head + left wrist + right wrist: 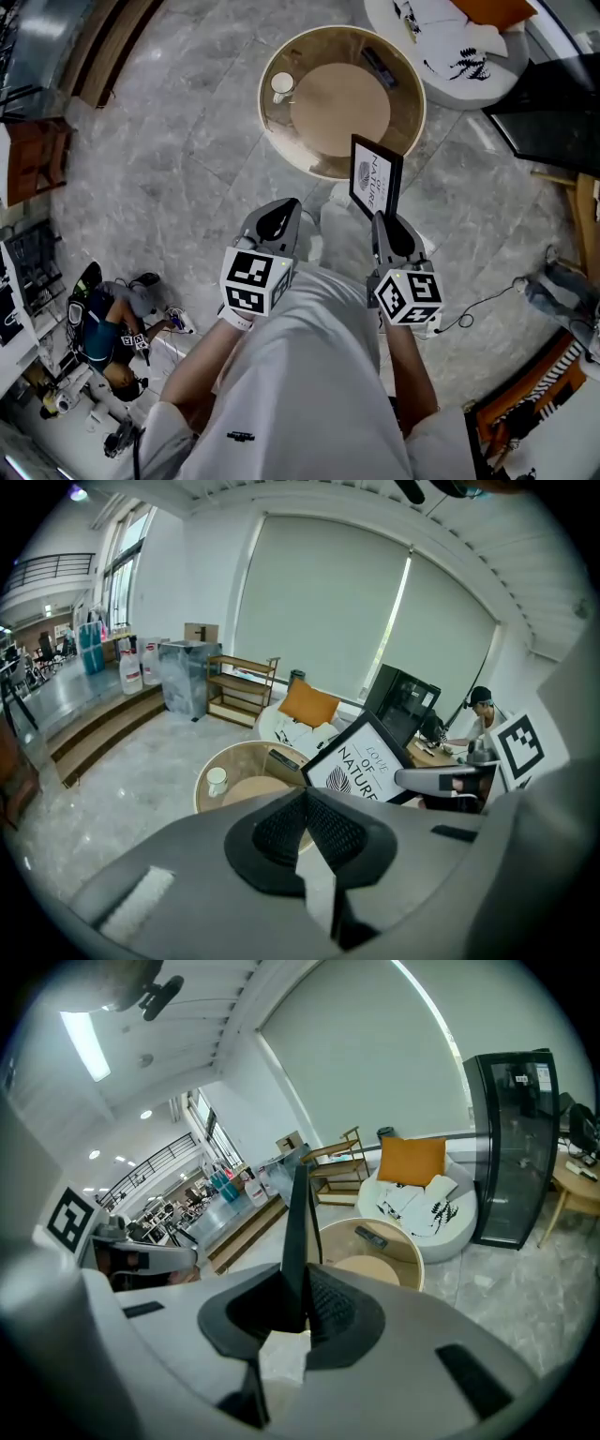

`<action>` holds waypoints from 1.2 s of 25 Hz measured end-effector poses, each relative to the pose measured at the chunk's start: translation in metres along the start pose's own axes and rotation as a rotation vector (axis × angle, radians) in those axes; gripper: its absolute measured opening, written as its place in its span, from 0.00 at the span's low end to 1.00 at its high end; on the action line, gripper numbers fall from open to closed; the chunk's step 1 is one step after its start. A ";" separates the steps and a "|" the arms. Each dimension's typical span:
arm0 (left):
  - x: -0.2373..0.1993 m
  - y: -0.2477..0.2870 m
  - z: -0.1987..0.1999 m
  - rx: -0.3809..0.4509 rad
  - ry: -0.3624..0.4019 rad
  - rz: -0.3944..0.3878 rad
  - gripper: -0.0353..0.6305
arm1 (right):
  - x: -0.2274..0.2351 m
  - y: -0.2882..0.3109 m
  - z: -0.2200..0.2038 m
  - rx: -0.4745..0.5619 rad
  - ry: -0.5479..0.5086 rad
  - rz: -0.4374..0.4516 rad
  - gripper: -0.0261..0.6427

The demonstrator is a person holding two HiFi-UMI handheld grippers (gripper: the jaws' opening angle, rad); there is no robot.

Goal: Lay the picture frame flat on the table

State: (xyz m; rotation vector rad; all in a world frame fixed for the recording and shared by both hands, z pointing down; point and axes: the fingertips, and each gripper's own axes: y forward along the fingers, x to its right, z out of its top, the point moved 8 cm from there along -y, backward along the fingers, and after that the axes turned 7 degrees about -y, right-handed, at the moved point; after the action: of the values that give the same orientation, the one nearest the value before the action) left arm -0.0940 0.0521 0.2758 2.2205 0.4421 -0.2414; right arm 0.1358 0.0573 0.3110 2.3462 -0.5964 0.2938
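R gripper (300,1305) on frame (376,175) edge (table (266,94) ahead)

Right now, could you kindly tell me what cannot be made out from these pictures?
- Bottom edge of the picture frame: in the head view, covered by the right gripper shut on it.
- The frame's front: unseen in the right gripper view, which shows it edge-on.
- Dark flat thing on the round table: too small in every view to name.
- Contents of the cup: too small, head view.

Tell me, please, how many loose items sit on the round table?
2: a white cup by the left rim of the round table, a dark remote at its upper right. The picture frame covers the near rim, so more may be hidden.
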 end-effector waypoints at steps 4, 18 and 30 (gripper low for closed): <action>-0.009 0.015 0.004 -0.020 -0.022 0.007 0.06 | 0.004 0.019 0.004 -0.028 -0.003 0.026 0.11; -0.057 0.087 -0.003 -0.039 -0.059 0.015 0.06 | 0.023 0.094 -0.008 -0.119 -0.038 0.073 0.11; -0.105 0.149 -0.045 -0.074 -0.078 0.031 0.06 | 0.034 0.161 -0.062 -0.146 0.004 0.089 0.11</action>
State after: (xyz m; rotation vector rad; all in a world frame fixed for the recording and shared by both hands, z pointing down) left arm -0.1309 -0.0245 0.4428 2.1362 0.3684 -0.2903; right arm 0.0834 -0.0181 0.4603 2.1824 -0.6976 0.2858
